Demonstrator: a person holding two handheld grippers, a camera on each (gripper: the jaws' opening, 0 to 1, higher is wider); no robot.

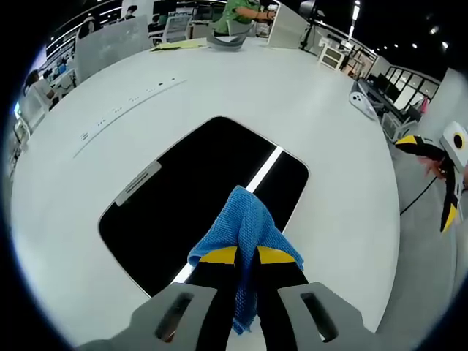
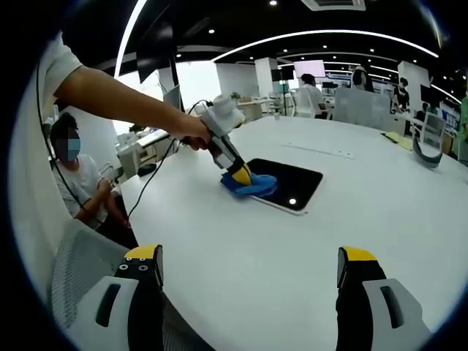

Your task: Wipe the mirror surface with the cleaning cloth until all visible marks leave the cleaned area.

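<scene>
A dark rectangular mirror [image 1: 183,197] lies flat on the white table [image 1: 241,88], reflecting a bright ceiling strip. My left gripper [image 1: 247,254] is shut on a blue cleaning cloth [image 1: 245,219], which rests on the mirror's near edge. In the right gripper view the mirror [image 2: 292,186] lies mid-table with the cloth [image 2: 252,185] pressed on its left corner by the left gripper [image 2: 241,174], held by a person's hand. My right gripper [image 2: 248,267] stands open over the bare table, well short of the mirror. The right gripper [image 1: 447,175] also appears at the right edge of the left gripper view.
A grey headset-like object [image 1: 227,40] and yellow papers [image 1: 179,45] lie at the table's far side. A white device [image 1: 362,99] sits near the right rim. A seated person [image 2: 77,183] is beside the table, others stand further off. A cable [image 2: 157,175] trails from the left gripper.
</scene>
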